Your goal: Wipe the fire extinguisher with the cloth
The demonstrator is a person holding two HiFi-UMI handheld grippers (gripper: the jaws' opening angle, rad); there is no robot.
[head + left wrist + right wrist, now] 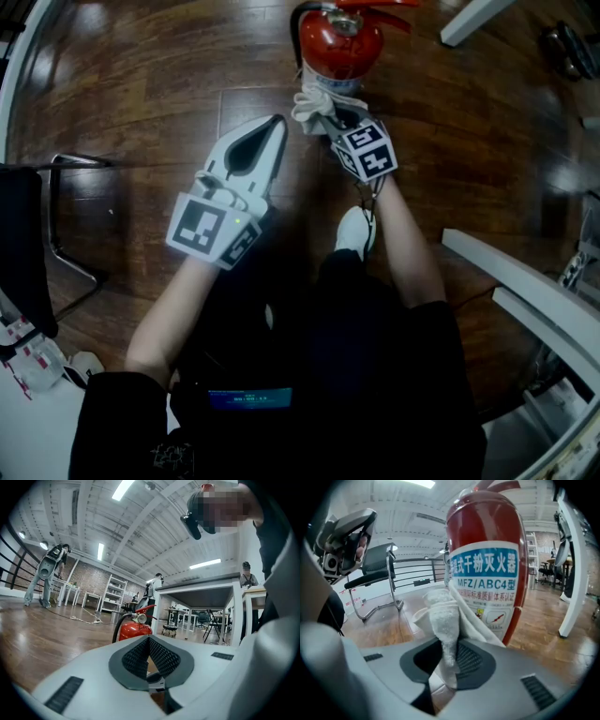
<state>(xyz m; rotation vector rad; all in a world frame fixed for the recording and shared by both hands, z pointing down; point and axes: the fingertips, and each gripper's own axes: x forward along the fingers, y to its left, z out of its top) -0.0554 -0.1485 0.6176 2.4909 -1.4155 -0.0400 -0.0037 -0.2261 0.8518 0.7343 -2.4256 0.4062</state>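
Observation:
A red fire extinguisher (339,42) stands upright on the wooden floor at the top of the head view. It fills the right gripper view, its blue and white label (486,590) facing me. My right gripper (330,120) is shut on a white cloth (317,103), and the bunched cloth (445,620) lies against the lower part of the cylinder. My left gripper (275,127) hangs a little to the left of the extinguisher, shut and holding nothing. Past its tips the extinguisher (134,627) shows some way off.
A black chair with a metal frame (66,220) stands at the left. White rails (525,281) run along the right, and a white bar (473,19) lies at the top right. A white table (201,590) and people stand in the background of the left gripper view.

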